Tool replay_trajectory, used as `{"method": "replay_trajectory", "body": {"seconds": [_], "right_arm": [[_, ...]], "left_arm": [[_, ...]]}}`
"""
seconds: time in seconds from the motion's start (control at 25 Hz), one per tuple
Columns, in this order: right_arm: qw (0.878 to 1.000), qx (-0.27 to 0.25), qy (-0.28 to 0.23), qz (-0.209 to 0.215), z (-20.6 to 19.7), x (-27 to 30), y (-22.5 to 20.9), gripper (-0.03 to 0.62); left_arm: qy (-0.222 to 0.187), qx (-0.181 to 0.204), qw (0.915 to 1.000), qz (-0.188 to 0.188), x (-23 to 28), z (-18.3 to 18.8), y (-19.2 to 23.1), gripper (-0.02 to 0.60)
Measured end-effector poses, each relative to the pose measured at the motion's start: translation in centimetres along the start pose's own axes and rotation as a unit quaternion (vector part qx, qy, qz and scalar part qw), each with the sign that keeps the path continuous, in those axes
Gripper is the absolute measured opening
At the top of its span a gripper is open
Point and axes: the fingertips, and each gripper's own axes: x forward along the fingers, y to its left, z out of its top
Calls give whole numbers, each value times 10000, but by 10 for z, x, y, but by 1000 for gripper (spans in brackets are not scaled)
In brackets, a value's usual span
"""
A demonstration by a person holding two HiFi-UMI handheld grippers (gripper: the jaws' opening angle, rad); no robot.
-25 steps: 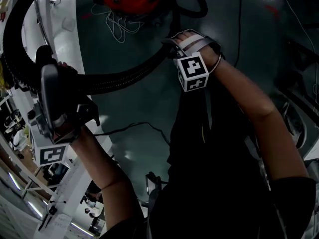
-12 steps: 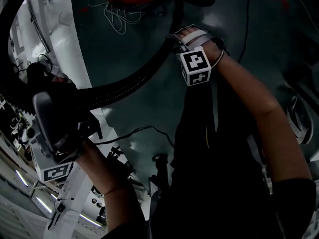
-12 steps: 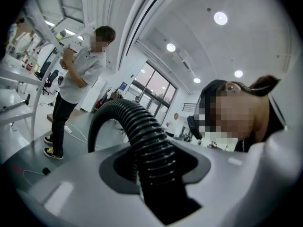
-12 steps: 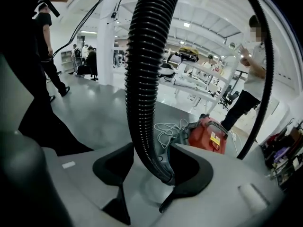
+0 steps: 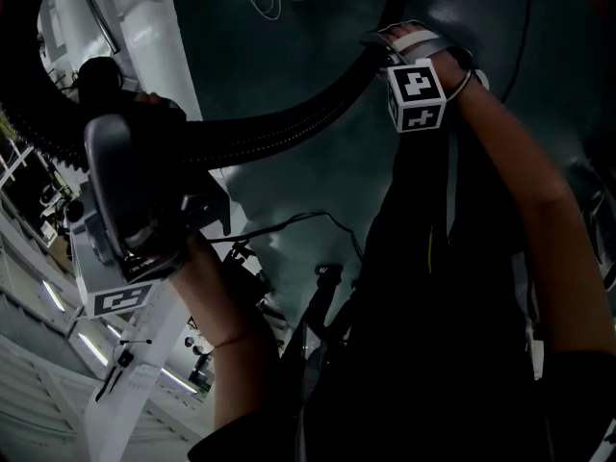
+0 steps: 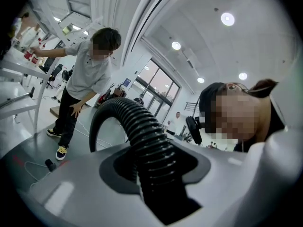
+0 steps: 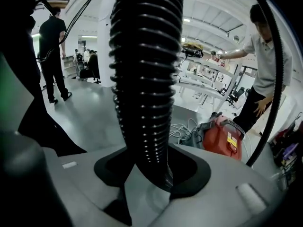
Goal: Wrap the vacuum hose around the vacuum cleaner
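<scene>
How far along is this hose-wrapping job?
Done: the hose is picked up in a big arc. In hand: the left gripper clamps it, and the jaws of the right gripper have just been closing on it farther along. Left: all the winding; the red vacuum cleaner sits on the floor with no loop visibly round it.
</scene>
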Motion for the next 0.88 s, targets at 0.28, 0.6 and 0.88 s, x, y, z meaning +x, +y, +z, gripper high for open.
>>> {"method": "replay_trajectory", "body": {"seconds": [0.28, 0.6, 0.88], "right_arm": [[9996, -226, 148, 124, 4, 6, 3, 186], [9958, -466, 706, 336, -27, -19, 8, 181], [9911, -476, 1086, 610, -53, -56, 10, 179]], "left_arm": [[47, -55, 9999, 135, -17, -6, 11, 181], [119, -187, 9988, 443, -30, -15, 26, 183], [94, -325, 9967, 733, -35, -15, 36, 184]]}}
